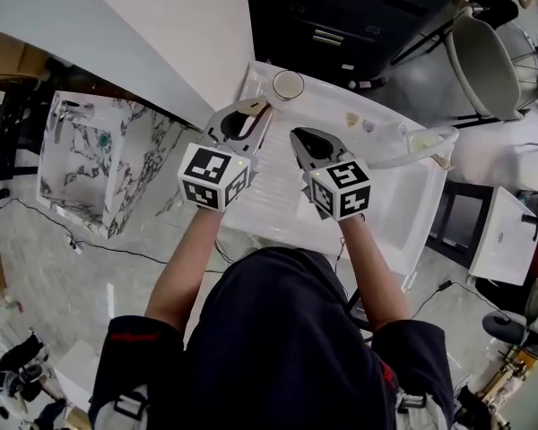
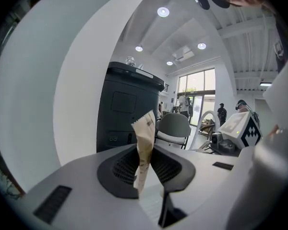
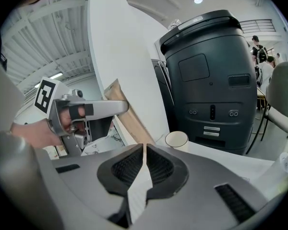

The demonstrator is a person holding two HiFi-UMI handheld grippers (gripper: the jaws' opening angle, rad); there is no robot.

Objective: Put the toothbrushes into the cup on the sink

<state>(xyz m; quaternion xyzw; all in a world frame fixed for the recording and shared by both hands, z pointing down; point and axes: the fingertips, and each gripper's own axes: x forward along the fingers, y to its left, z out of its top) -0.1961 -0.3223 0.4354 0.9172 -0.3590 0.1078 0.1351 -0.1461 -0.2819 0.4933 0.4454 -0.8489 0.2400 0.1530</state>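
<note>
A white cup (image 1: 288, 85) stands on the far rim of the white sink (image 1: 403, 204); the right gripper view shows the cup (image 3: 176, 139) just beyond my jaws. My left gripper (image 1: 254, 115) is shut on a toothbrush in a tan paper wrapper (image 1: 250, 107), a short way left of the cup. The wrapper (image 2: 145, 128) stands upright between the left gripper's (image 2: 145, 153) pads. My right gripper (image 1: 301, 141) hovers over the basin beside it, shut, with nothing seen between its pads (image 3: 144, 150). From there the left gripper (image 3: 121, 108) and the wrapper (image 3: 133, 120) show at left.
A white curved faucet (image 1: 420, 150) arches over the sink's right side, with small items (image 1: 351, 119) on the ledge. A dark machine (image 3: 206, 75) stands behind the sink, a grey chair (image 1: 484, 61) at right. A marble-patterned unit (image 1: 99, 159) is left.
</note>
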